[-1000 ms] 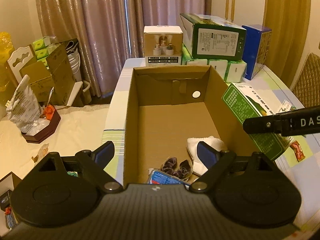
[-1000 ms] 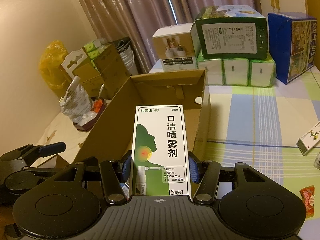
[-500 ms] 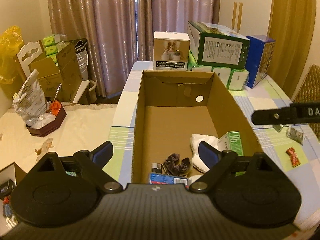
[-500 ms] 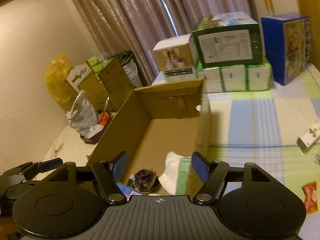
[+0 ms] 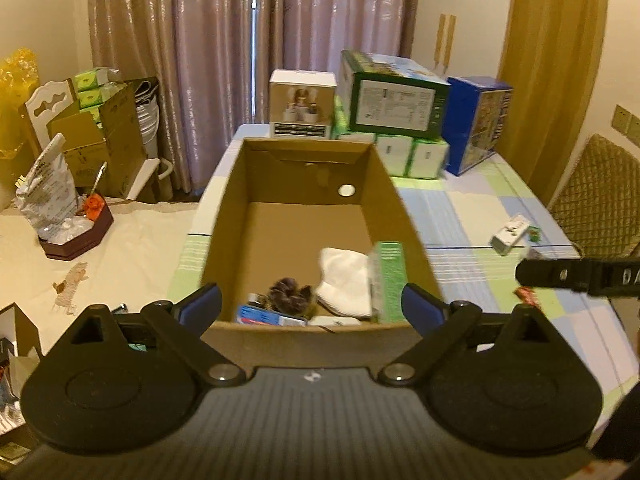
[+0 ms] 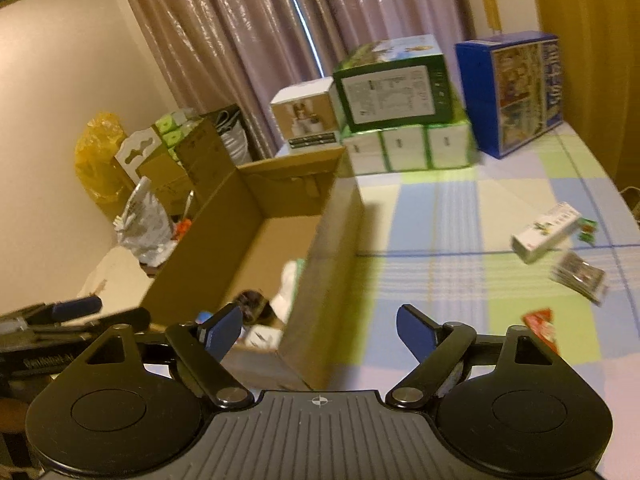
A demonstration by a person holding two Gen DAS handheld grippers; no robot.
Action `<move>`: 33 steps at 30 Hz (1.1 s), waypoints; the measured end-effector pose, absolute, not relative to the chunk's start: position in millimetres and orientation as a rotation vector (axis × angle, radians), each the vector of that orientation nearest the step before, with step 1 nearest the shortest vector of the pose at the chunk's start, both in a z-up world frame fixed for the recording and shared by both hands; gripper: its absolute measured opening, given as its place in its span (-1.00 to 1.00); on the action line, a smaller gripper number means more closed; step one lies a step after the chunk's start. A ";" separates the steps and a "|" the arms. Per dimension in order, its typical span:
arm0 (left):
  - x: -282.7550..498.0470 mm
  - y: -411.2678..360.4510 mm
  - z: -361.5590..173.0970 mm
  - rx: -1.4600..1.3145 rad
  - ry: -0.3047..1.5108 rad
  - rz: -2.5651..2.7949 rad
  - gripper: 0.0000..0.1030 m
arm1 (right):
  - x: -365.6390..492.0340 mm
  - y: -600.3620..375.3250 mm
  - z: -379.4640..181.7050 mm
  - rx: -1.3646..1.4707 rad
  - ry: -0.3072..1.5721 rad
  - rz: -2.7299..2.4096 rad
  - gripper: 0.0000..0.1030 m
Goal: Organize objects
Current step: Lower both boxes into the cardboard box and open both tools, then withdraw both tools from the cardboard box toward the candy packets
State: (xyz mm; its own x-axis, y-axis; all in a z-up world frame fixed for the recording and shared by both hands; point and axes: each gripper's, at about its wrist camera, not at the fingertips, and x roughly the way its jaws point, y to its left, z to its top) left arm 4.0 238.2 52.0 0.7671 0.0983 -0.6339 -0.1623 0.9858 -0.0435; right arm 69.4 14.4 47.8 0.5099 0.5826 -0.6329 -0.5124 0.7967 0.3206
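**Two grippers empty, loose items waiting on the table**

Both tools are standing released with nothing between their fingers. The left gripper (image 5: 311, 307) is hovering at the near end of the cardboard box (image 5: 224, 216), jaws spread wider than the box wall. The right gripper (image 6: 320, 330) is hanging over the box's right wall (image 6: 326, 264) and the tablecloth (image 6: 440, 216) beside it, jaws likewise apart.

Inside the box, at the near end, several things are lying together: a blue packet (image 5: 262, 316), a dark crumpled item (image 5: 290, 292), a white cloth (image 5: 346, 280) and a green carton (image 5: 388, 276) standing on edge against the right wall. The far half of the box floor is showing bare.

Further out on the table, to the right of the box and well apart from it, a small white carton (image 6: 546, 232) is lying flat, with a dark wrapped packet (image 6: 578, 276) just beside it and a red sachet (image 6: 542, 326) nearer the gripper.

Judgement: the step in hand appears to be fetching the next loose item with the right tool. The red sachet is thin and flat, so it is likely to need a low, level approach with one finger sliding under an edge. The white carton is probably easier: gripping it across its narrow sides should hold it steady. Motion blur in the right view is limiting finer detail.
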 end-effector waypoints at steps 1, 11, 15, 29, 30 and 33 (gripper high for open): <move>1.2 232.4 53.2 -0.093 0.681 0.135 0.86 | 66.1 8.4 47.6 0.092 0.798 0.654 0.64; -19.9 195.5 61.2 -0.107 0.671 0.116 0.97 | 45.9 -54.1 56.4 0.100 0.783 0.579 0.76; -21.6 185.0 61.3 -0.113 0.678 0.109 0.97 | 42.4 -73.9 60.0 0.117 0.776 0.552 0.84; -20.2 138.6 66.1 -0.094 0.666 0.022 0.98 | 34.0 -145.7 57.7 0.169 0.779 0.427 0.96; -18.8 134.0 66.0 -0.089 0.667 0.013 0.98 | 34.1 -150.6 57.3 0.175 0.777 0.417 0.96; -15.0 118.8 65.9 -0.074 0.668 -0.017 0.98 | 34.1 -165.0 56.8 0.186 0.770 0.387 0.96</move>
State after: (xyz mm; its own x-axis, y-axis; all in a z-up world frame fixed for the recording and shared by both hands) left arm -15.0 118.8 65.9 0.7850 -0.0396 -0.6182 -0.0082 0.9972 -0.0743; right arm 34.1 -165.0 56.8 0.6517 0.4058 -0.6407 -0.2718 0.9137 0.3023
